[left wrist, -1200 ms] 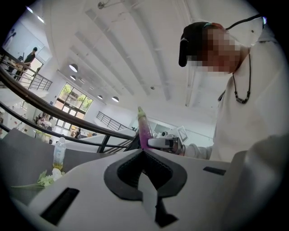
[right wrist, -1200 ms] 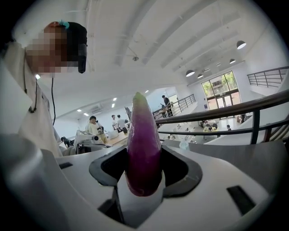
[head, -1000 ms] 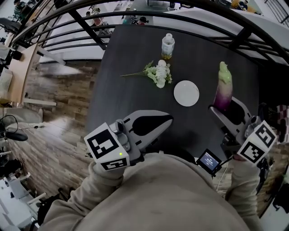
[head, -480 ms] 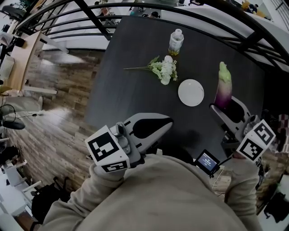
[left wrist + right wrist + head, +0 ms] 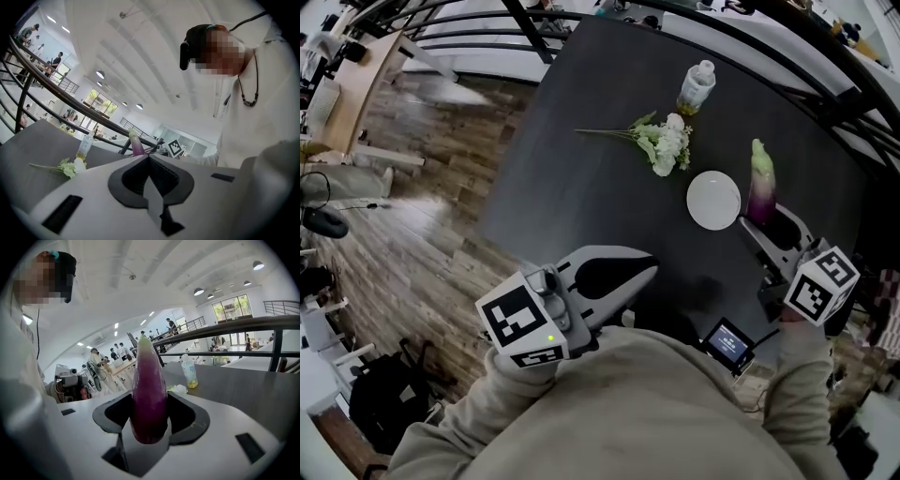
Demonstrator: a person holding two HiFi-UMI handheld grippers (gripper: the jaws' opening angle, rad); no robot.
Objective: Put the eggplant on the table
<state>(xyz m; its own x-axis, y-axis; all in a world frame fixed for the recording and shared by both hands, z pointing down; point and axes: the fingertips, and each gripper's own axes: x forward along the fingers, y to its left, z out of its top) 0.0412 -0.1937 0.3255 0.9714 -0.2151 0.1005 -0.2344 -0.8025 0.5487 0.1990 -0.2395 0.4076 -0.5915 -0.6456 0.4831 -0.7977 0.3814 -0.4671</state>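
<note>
The eggplant (image 5: 760, 183) is purple with a pale green top and stands upright over the dark table (image 5: 581, 187), just right of the white plate. My right gripper (image 5: 766, 217) is shut on its lower end. In the right gripper view the eggplant (image 5: 149, 394) fills the gap between the pads of the right gripper (image 5: 149, 405). I cannot tell whether its base touches the table. My left gripper (image 5: 647, 267) hangs over the table's near edge, shut and empty. In the left gripper view the left gripper (image 5: 148, 157) has its tips together, and the eggplant (image 5: 136, 145) shows beyond them.
A white plate (image 5: 713, 199) lies left of the eggplant. A bunch of white flowers (image 5: 664, 145) lies further back, with a small bottle (image 5: 697, 87) behind it. A black railing (image 5: 787, 37) runs along the table's far side. A wooden floor (image 5: 412, 234) lies to the left.
My right gripper has sunk with the eggplant toward the table beside the plate. The left gripper has dropped slightly. The head view has shifted, so the table things sit further right.
</note>
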